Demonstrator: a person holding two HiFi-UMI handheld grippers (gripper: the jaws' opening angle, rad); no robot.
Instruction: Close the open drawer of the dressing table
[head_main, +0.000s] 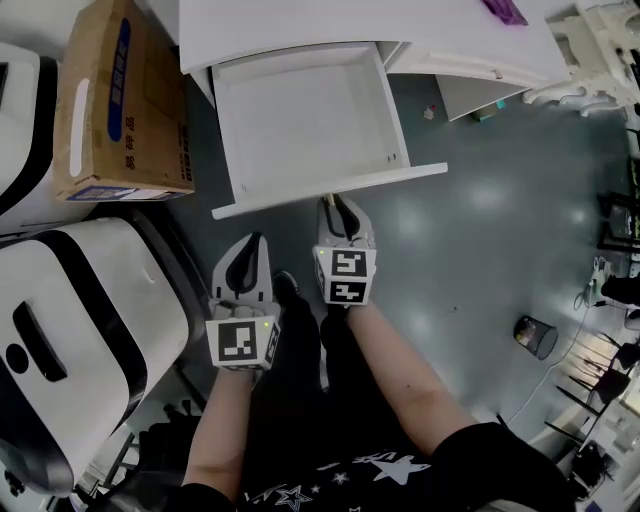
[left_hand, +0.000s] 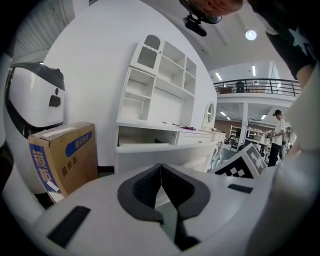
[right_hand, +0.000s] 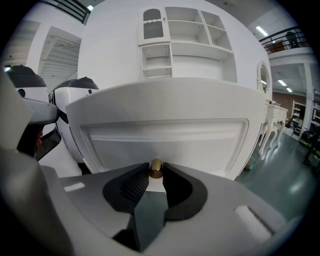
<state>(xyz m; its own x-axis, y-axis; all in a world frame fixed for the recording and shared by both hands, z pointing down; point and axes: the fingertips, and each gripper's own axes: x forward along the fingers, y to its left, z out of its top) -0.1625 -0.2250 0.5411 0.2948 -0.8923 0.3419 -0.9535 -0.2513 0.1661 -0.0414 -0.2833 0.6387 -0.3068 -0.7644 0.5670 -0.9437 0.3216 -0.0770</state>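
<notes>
Brass knob (right_hand: 156, 168) of the white open drawer (head_main: 300, 120) being pinched between the right gripper (head_main: 337, 210) jaws, left gripper (left_hand: 161, 169) hovering alongside, jaws pressed together, empty.

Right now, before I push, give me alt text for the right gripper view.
The right hand-held gripper has its dark jaws closed on the small round brass knob of the white panelled drawer front, which fills most of the view. Behind it rises white open shelving.
</notes>
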